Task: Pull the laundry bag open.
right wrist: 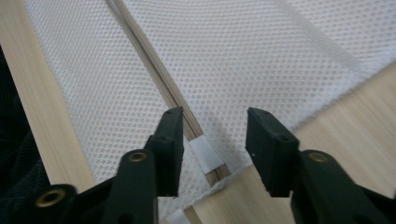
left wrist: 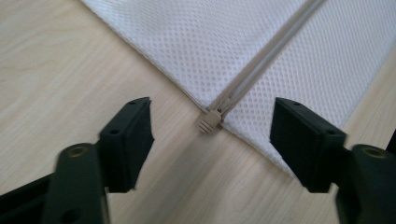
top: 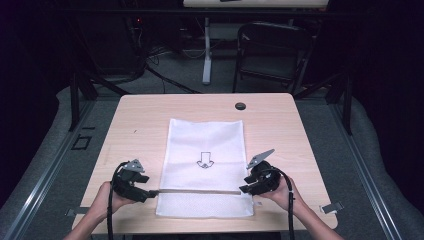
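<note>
A white mesh bag [top: 205, 167] with a black arrow mark lies flat on the wooden table [top: 140, 120]. A beige zip [top: 200, 191] runs across its near end. My left gripper [top: 150, 192] is at the zip's left end, open; the beige zip pull [left wrist: 208, 122] lies on the table between its jaws, untouched. My right gripper [top: 244, 187] is at the zip's right end, also open. Its jaws stand either side of the zip's end [right wrist: 205, 156] and a small white tab, not pressing on them. A hand holds each gripper.
A small black disc [top: 240, 105] sits near the table's far edge. Beyond the table stand a dark folding chair [top: 270, 50] and a white desk leg [top: 206, 50]. Metal clips [top: 332, 207] are at the table's near corners.
</note>
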